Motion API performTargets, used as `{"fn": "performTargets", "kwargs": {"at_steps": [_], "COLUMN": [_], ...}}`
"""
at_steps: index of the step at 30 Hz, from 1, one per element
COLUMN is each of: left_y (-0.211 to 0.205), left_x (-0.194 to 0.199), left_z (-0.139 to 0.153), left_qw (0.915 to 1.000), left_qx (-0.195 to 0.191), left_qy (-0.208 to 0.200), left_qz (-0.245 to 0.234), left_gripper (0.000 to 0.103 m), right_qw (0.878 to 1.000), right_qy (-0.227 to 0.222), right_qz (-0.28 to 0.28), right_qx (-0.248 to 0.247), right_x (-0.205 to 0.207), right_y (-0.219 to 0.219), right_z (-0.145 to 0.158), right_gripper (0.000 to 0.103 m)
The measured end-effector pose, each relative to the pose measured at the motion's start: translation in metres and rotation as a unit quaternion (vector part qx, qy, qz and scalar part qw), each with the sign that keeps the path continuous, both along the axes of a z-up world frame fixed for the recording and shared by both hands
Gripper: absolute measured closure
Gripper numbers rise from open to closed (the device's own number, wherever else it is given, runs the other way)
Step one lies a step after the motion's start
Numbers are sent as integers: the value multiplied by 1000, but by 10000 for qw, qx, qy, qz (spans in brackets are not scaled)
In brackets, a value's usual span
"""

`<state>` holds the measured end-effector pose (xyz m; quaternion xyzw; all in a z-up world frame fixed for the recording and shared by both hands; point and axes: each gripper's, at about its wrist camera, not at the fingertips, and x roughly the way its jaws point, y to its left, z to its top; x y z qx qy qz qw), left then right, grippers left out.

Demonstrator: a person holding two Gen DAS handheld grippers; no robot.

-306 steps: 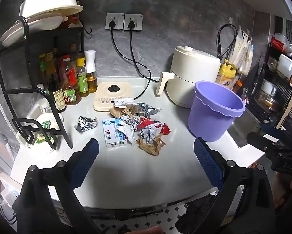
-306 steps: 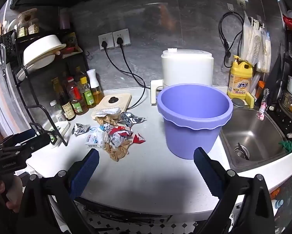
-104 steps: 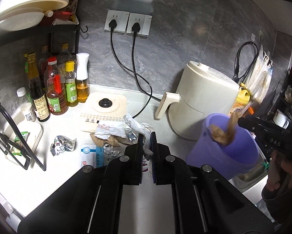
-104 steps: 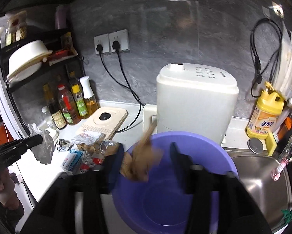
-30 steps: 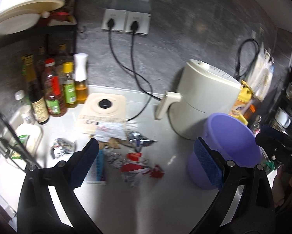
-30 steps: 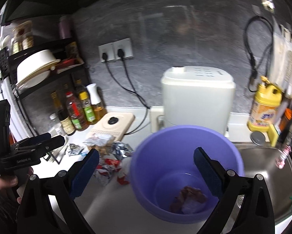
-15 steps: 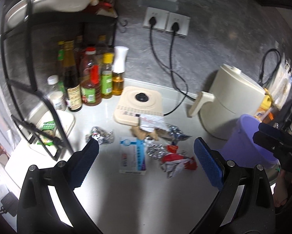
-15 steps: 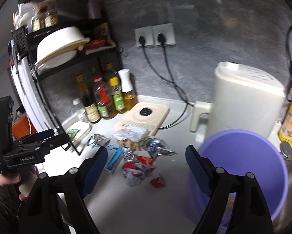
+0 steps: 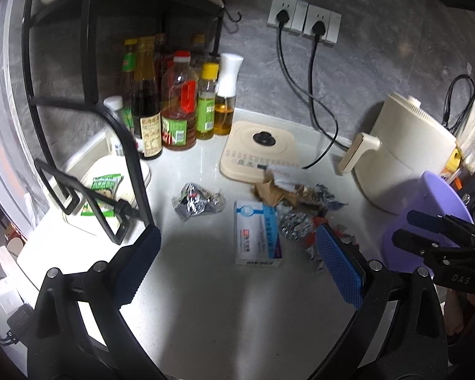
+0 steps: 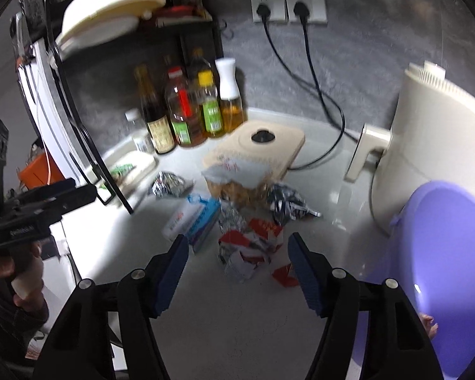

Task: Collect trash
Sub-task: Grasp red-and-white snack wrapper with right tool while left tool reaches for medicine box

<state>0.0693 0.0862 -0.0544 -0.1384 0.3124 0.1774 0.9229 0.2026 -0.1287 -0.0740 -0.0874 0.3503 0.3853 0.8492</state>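
Right tongs [image 10: 235, 261] spread above red-and-white wrapper [image 10: 253, 242] mid-worktop, ready for pinching; left tongs [image 9: 237, 261] also spread, empty; purple bucket [image 10: 443, 253] placed near for dropping.

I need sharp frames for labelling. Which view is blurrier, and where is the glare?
Right wrist view is blurrier: the trash pile and bottles smear with motion; a bright highlight sits on the bucket. Left wrist view is sharper: the box shows print lines, though the rack at left smears; the counter glares under both grippers' shadows. Both bend at the edges.
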Motion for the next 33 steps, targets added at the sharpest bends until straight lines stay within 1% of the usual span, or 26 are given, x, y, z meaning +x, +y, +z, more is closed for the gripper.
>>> {"fn": "performTargets", "kwargs": {"at_steps": [4,8,14,16,20,21,22,23,25,28,33], "left_y": [5,11,22,25,30,32,35,37,40,42,39], "left_x": [4,10,24,31,39,41,42,43,45,50,64], "left_z": [-16,-29,-41,-45,-50,-51,-52,-53,-55,-60,-68], "left_qw": [9997,9992,9986,9980,9970,9968,9966,9965,9961,9954,9936], "left_qx": [-124,-165,-269,-298,-249,-257,-282,-310,-345,-383,-473], "left_qy": [168,304,379,472,575,598,614,622,643,689,740], "left_qz": [-94,-210,-268,-310,-453,-467,-469,-470,-486,-541,-709], "left_gripper": [6,6,6,6,6,6,6,6,6,6,6], "right_qw": [9995,9986,9973,9968,9953,9945,9933,9923,9923,9935,9954], "right_qy": [188,332,560,600,739,810,911,1005,1056,1002,836], "right_qz": [-116,-193,-308,-344,-382,-393,-409,-402,-386,-370,-443], "right_qx": [-231,-373,-364,-388,-496,-538,-585,-598,-524,-383,-135], "right_x": [7,16,30,34,45,47,50,52,52,48,42], "right_y": [7,18,34,40,54,57,59,61,60,57,46], "right_z": [-23,-41,-56,-58,-71,-74,-79,-82,-82,-75,-54], "right_gripper": [41,41,41,41,41,44,61,65,72,74,75]}}
